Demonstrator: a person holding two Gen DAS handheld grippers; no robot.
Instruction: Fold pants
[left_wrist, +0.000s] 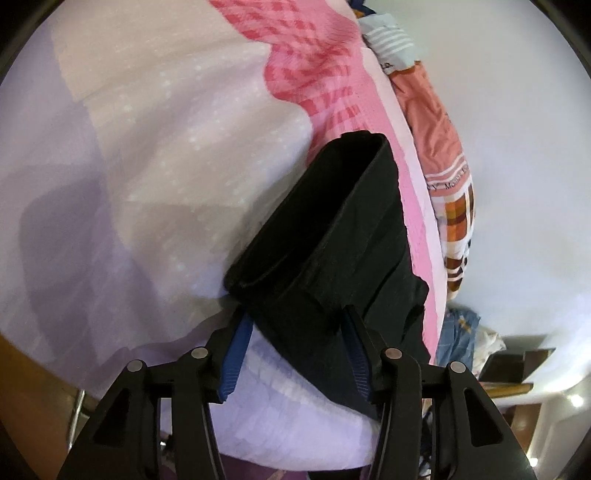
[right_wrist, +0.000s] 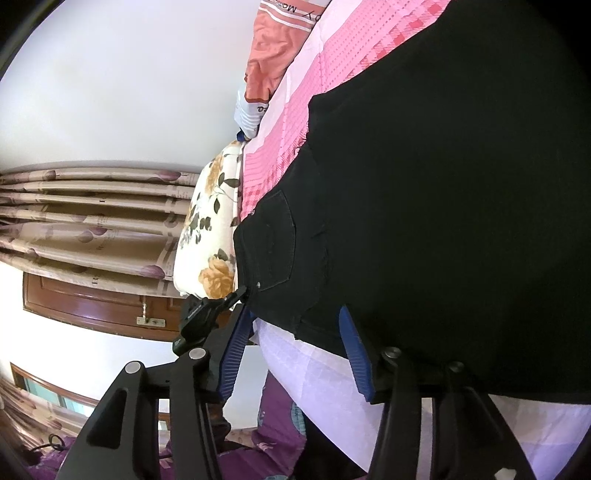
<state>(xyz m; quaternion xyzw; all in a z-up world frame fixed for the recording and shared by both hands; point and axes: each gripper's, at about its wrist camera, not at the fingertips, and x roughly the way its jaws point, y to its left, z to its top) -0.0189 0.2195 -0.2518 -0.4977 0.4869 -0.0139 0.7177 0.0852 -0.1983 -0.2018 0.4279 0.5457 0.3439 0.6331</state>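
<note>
Pink bedding (left_wrist: 155, 155) lies under our black pants (left_wrist: 332, 229). Our left gripper (left_wrist: 295, 325) straddles the leg hems, jaws half open. Our right gripper (right_wrist: 295, 325) stands half open around the waist; we cannot tell if either grips.

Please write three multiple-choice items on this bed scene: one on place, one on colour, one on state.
1. The black pants lie on:
A. a bed cover
B. a wooden floor
C. a chair

2. The pads on the left gripper fingers are:
A. red
B. blue
C. white

3. The pants leg end is:
A. rolled into a ball
B. hanging from a hook
C. lying flat with its hem open

Answers: A, the pink and lilac bed cover lies under them; B, both pads are blue; C, the hem gapes in the left wrist view.
</note>
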